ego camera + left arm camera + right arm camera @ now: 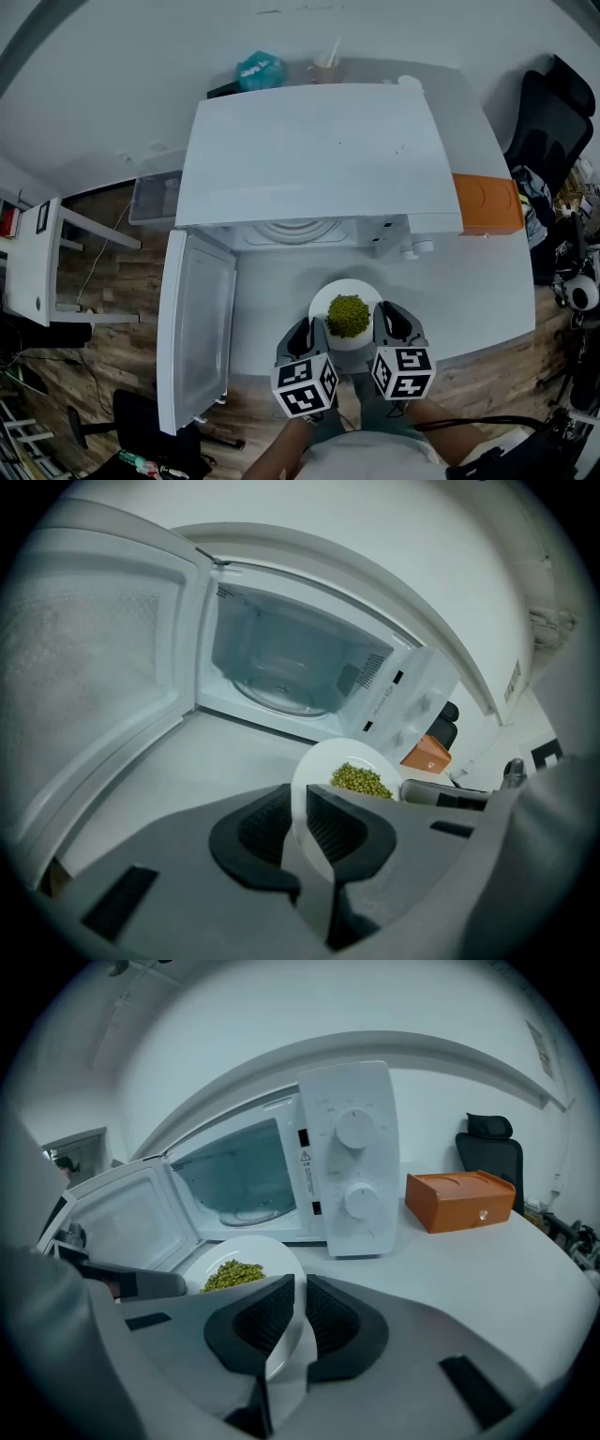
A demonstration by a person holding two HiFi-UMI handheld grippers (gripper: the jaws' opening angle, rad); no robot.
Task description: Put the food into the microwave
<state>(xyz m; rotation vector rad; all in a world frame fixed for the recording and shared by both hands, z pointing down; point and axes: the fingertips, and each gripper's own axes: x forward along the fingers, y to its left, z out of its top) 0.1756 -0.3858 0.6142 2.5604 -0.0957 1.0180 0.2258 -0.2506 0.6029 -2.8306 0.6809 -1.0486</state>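
The left gripper (pixel 305 333) and right gripper (pixel 391 323) each clamp the rim of the plate (pixel 330 296) of green food (pixel 348 316), just in front of the open microwave (pixel 309 159). Their bodies hide its near edge. I can't tell whether it touches the table (pixel 487 281).

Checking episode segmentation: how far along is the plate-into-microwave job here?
Done: the microwave door stands open and the turntable is bare. In hand: the left gripper and right gripper each clamp the rim of the white plate of green food, which is in front of the opening, outside the cavity. Left: move the plate onto the turntable, release, and probably shut the door.
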